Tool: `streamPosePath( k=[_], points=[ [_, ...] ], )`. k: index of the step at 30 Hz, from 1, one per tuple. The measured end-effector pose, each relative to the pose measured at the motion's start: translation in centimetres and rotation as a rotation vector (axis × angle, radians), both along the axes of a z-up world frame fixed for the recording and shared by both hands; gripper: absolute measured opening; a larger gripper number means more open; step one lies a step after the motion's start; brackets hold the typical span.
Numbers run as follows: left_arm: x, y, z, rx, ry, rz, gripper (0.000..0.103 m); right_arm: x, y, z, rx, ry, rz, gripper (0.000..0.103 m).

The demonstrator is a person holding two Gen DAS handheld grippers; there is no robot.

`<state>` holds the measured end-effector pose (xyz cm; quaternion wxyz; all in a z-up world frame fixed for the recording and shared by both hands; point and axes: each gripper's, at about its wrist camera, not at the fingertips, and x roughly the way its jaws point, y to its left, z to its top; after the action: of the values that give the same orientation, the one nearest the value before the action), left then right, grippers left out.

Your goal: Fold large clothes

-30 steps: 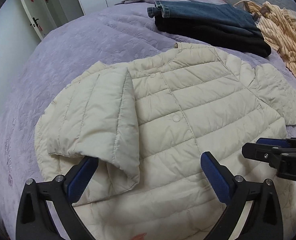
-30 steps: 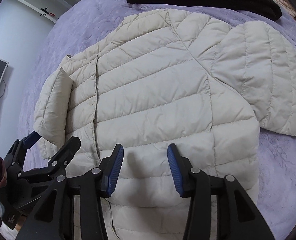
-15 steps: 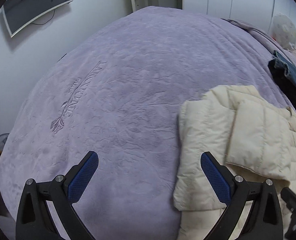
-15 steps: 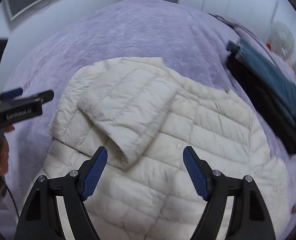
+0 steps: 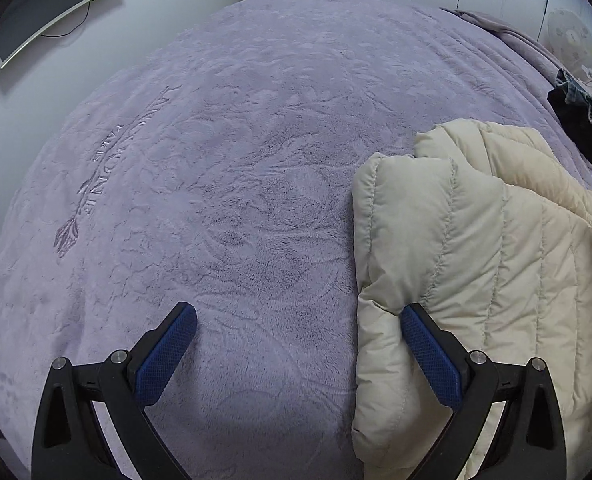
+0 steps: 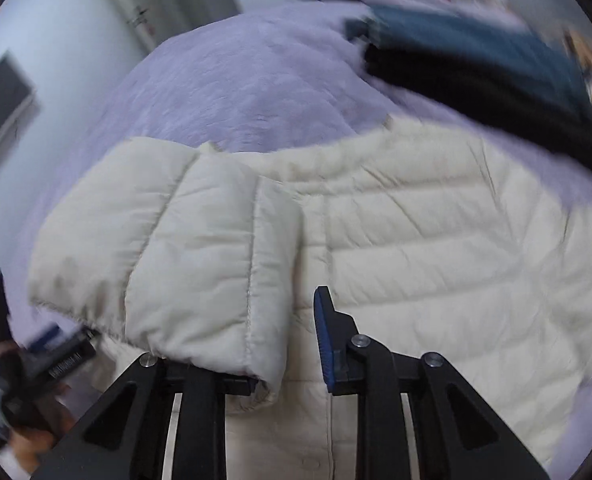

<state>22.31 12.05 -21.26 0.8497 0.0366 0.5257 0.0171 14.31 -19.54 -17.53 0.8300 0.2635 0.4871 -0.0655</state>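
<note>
On the purple bedspread [image 5: 224, 168], a cream puffer jacket [image 6: 416, 240], one sleeve [image 6: 184, 256] folded over its front. Left gripper [image 5: 296, 344] agape, one finger at the jacket's edge. Right gripper [image 6: 284, 344] spread around the sleeve cuff, not clamped.

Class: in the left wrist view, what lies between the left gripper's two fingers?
Mostly bare purple blanket; the jacket's folded edge comes in by the right-hand finger. The left gripper holds nothing.

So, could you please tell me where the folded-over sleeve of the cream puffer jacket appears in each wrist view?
Left wrist: the folded sleeve fills the right side, just beyond the left gripper, whose right finger touches it.
Right wrist: the sleeve lies left of centre, draped over the left finger of the right gripper.
Shared landmark: the black and denim clothes stack, upper right in both.
</note>
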Motion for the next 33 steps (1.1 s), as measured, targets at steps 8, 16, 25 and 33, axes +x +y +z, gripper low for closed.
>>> streamPosePath(
  k=[8,16,25,33],
  points=[
    [0.8,0.9,3.3,-0.003,-0.042,-0.005,0.102,-5.5,-6.9,-4.3,0.413,0.071,-0.289,0.051],
    [3.0,-0.9,3.0,0.039,-0.045,-0.020,0.102,-4.0,-6.5,2.4,0.079,-0.049,-0.185,0.042],
    [3.5,-0.1,-0.7,0.107,0.014,0.027,0.103,-1.8,-6.2,-4.6,0.031,0.139,-0.048,0.030],
    [3.4,2.2,0.5,0.136,0.050,0.093,0.103,-3.5,-8.0,-4.5,0.039,0.157,-0.078,0.028]
  ],
)
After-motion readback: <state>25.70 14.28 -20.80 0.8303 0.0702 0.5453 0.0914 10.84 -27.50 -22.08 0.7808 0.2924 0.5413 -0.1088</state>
